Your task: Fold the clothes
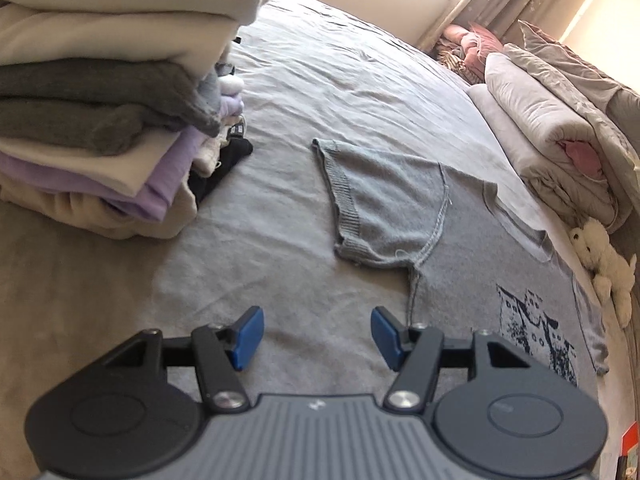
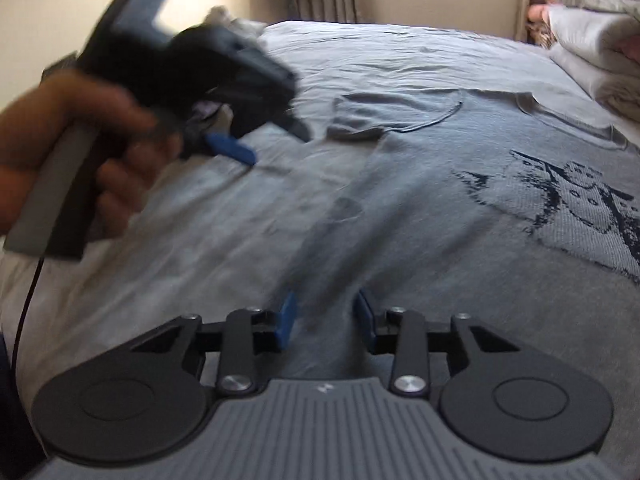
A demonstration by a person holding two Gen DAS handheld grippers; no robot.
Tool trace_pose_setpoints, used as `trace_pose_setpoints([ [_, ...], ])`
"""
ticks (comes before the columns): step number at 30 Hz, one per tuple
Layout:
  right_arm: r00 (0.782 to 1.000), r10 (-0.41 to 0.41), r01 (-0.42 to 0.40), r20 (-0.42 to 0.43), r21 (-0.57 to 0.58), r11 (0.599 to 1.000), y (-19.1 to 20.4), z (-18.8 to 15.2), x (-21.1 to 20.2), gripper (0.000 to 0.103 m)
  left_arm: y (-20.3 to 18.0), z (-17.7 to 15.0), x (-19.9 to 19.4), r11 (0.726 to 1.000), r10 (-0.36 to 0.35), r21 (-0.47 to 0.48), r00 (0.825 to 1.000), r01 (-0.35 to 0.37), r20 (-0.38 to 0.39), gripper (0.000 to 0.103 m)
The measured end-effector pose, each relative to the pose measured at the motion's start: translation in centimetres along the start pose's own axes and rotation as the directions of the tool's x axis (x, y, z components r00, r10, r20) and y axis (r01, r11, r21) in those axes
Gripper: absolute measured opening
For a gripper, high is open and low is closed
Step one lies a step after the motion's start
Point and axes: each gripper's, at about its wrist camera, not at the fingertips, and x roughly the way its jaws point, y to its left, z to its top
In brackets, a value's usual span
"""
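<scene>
I hold both units above the bed [image 1: 320, 80]. The left hand-held gripper [image 1: 317, 336] has its fingers set wide apart and holds nothing; only the bed sheet lies between the blue pads. The right hand-held gripper [image 2: 325, 322] also has its fingers apart, with a narrower gap, and nothing is clamped between them.

The work item is the grey sweater [image 1: 460, 240], spread flat on the bed ahead of and to the right of the left hand-held gripper. Its sleeve [image 1: 376, 204] lies straight ahead of that unit, pointing away from the body panel. The dark printed motif [image 1: 536, 332] sits to the right of the left unit's fingers. In the right wrist view the sweater body fills the area directly ahead of the right unit, but motion blur is heavy there, so I cannot place the lower hem with confidence.

A stack of folded clothes [image 1: 100, 100] stands well to the left of the left unit.

Step in hand, as I judge it: the garment is laid out and no fold is made yet. The next move calls for lowering the left unit onto the sleeve cuff, closing on one layer only, and carrying the sleeve across the body panel.
</scene>
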Motion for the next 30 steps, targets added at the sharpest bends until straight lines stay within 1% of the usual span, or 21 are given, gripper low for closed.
trace_pose_setpoints([
  [4, 0.999, 0.022, -0.024, -0.033, -0.039, 0.999, 1.4, -0.9, -1.1, 0.038, 0.0, 0.0, 0.0, 1.0, -0.009, -0.003, 1.0, 0.009, 0.001, 0.061],
  [9, 0.997, 0.055, -0.06, -0.055, -0.096, 0.994, 1.5, -2.1, -3.1, 0.038, -0.2, -0.1, -0.1, 1.0, -0.008, 0.003, 1.0, 0.008, 0.006, 0.061],
  [11, 0.998, 0.055, -0.06, -0.039, -0.126, 0.99, 2.0, -2.4, -4.0, 0.038, -0.3, -0.1, -0.1, 1.0, -0.01, 0.007, 1.0, 0.01, 0.011, 0.061],
  [13, 0.998, 0.057, -0.055, 0.008, -0.127, 0.99, 2.2, -2.7, -5.2, 0.038, -0.4, -0.1, -0.2, 1.0, -0.012, 0.011, 1.0, 0.012, 0.016, 0.061],
  [15, 0.995, 0.089, -0.085, 0.039, -0.115, 0.99, 2.5, -3.2, -6.0, 0.038, -0.5, -0.1, -0.3, 1.0, -0.014, 0.017, 1.0, 0.014, 0.02, 0.061],
  [17, 0.992, 0.124, -0.119, 0.027, -0.136, 0.984, 3.4, -3.8, -6.0, 0.038, -0.6, -0.2, -0.2, 1.0, -0.014, 0.027, 1.0, 0.013, 0.021, 0.061],
  [18, 0.992, 0.127, -0.123, 0.016, -0.149, 0.981, 3.8, -4.1, -5.8, 0.038, -0.7, -0.3, -0.2, 0.999, -0.013, 0.032, 1.0, 0.012, 0.022, 0.061],
  [20, 0.995, 0.104, -0.104, -0.009, -0.17, 0.98, 4.4, -4.7, -4.9, 0.037, -0.8, -0.4, -0.1, 0.999, -0.006, 0.044, 1.0, 0.005, 0.018, 0.061],
  [22, 0.997, 0.08, -0.081, -0.017, -0.178, 0.981, 4.4, -5.1, -4.6, 0.029, -0.9, -0.4, 0.0, 0.999, -0.01, 0.047, 1.0, 0.009, 0.015, 0.061],
  [25, 0.998, 0.064, -0.067, -0.02, -0.177, 0.982, 4.2, -5.3, -4.6, 0.007, -1.0, -0.4, 0.1, 0.999, -0.01, 0.049, 1.0, 0.01, 0.017, 0.061],
  [28, 0.989, 0.145, -0.146, -0.017, -0.069, 0.987, 2.8, -5.0, -4.9, 0.007, -0.9, -0.4, 0.1, 0.999, -0.011, 0.046, 1.0, 0.01, 0.022, 0.061],
  [30, 0.979, 0.202, -0.201, 0.008, -0.008, 0.979, 2.1, -4.7, -5.4, 0.007, -0.9, -0.4, 0.0, 0.999, -0.013, 0.042, 1.0, 0.012, 0.026, 0.061],
])
